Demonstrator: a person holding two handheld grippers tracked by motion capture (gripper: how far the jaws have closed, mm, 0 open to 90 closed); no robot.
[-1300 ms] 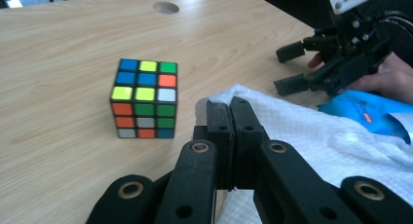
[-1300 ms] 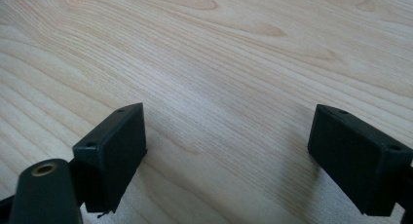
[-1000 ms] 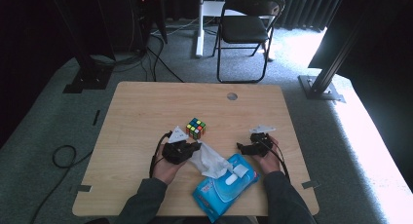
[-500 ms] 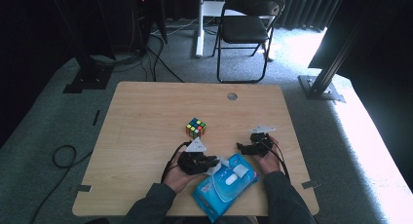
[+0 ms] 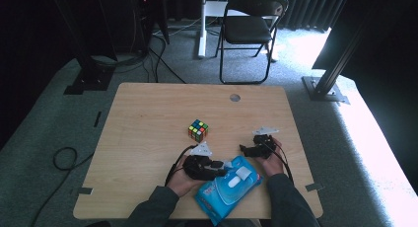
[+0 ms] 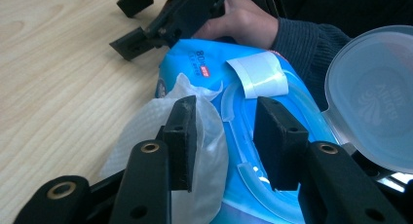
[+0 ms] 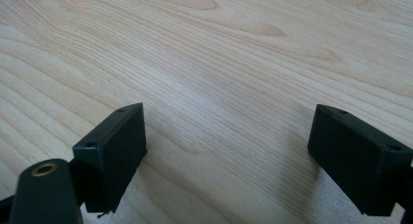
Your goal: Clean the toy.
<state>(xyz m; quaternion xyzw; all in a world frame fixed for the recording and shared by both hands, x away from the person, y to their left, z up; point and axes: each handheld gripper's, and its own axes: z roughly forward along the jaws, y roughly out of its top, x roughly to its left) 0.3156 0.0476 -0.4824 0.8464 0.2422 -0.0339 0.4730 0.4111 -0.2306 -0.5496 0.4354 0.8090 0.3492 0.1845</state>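
The left gripper (image 6: 221, 136), lying low over the blue wipe pack (image 5: 227, 188), has just been opening its jaws around a white wipe (image 6: 156, 131), while the right gripper (image 7: 226, 151) rests wide apart beside the pack.

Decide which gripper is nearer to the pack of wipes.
Left. The left gripper is right at the pack of wipes, over its open lid; the right gripper sits apart, above bare table.

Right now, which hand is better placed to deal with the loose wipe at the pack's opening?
Left. Its tongs, jaws just opening, hang over the wipes pack, one jaw beside the loose wipe, nothing gripped. The right tongs stand wide open over bare table, off to the pack's side.
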